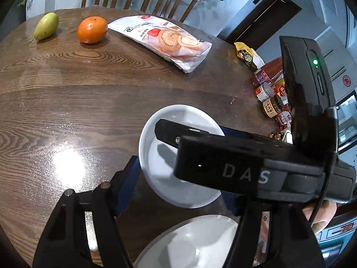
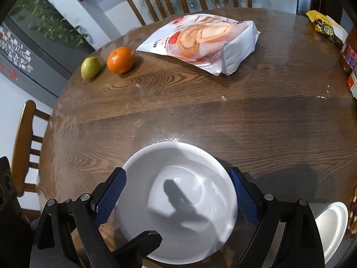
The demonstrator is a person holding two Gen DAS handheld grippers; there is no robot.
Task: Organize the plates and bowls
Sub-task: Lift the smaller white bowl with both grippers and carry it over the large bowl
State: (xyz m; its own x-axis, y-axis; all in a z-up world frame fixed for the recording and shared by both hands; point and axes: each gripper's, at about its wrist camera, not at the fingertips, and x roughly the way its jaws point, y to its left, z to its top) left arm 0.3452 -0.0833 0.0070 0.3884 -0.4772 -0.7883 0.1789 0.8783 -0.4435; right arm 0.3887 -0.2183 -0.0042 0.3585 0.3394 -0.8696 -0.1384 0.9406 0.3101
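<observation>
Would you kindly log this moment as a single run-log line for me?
left tool astride white bowl, grip unclear | right tool astride wide white bowl, grip unclear | pear, orange, snack bag on table

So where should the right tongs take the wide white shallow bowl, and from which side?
By its rim, on two opposite sides, from above: the wide white shallow bowl faces up, round and low, and the right tongs straddle it, blue pads flanking the rim.

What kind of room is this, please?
Probably a home dining area beside a kitchen: a round wooden dining table with wooden chairs around it, a pear, an orange and snack bags on it, and white bowls being sorted.
</observation>
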